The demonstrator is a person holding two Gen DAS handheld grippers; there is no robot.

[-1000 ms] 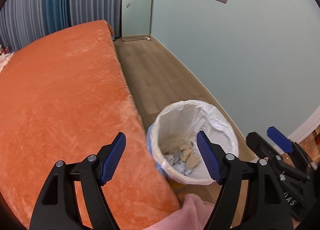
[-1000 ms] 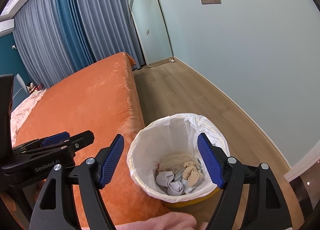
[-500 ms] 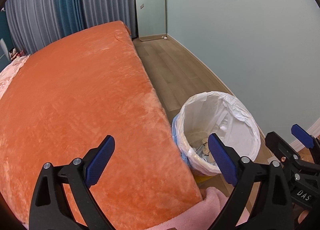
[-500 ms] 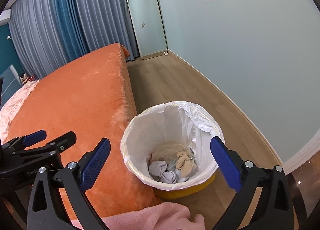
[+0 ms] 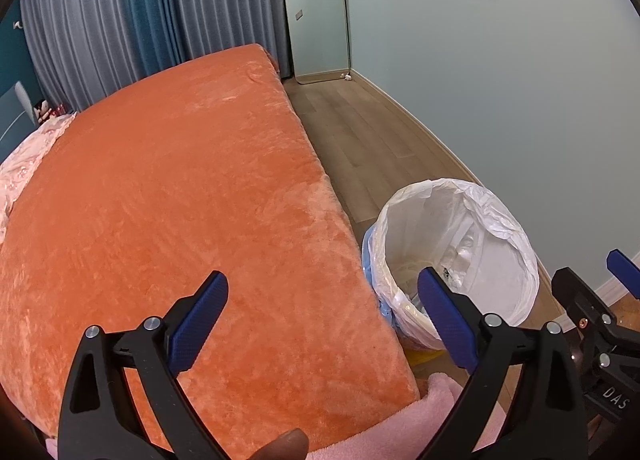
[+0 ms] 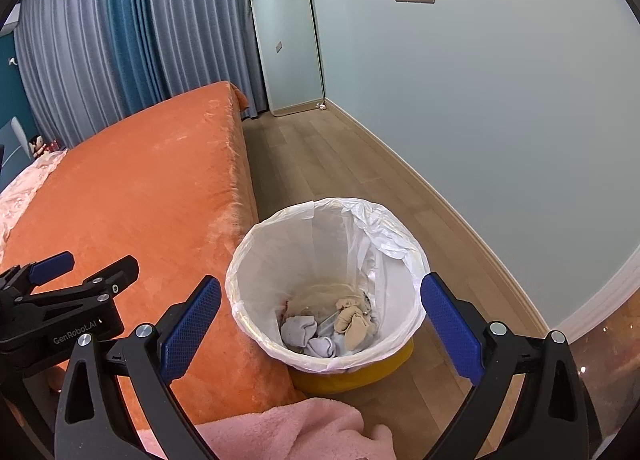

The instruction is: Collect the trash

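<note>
You see an orange bed (image 5: 172, 200), grey-blue curtains (image 6: 120, 44), and a mirror (image 6: 286, 36) leaning against the wall.

Even light, sharp, fisheye-bent edges

Bin (image 6: 352, 374) with trash (image 6: 328, 330) beside the bed

The yellow bin is standing upright on the wooden floor, its white bag (image 6: 320, 244) folding over the rim. Crumpled grey and beige pieces are lying at the bottom, close together, the beige one leaning on the grey ones.
</note>
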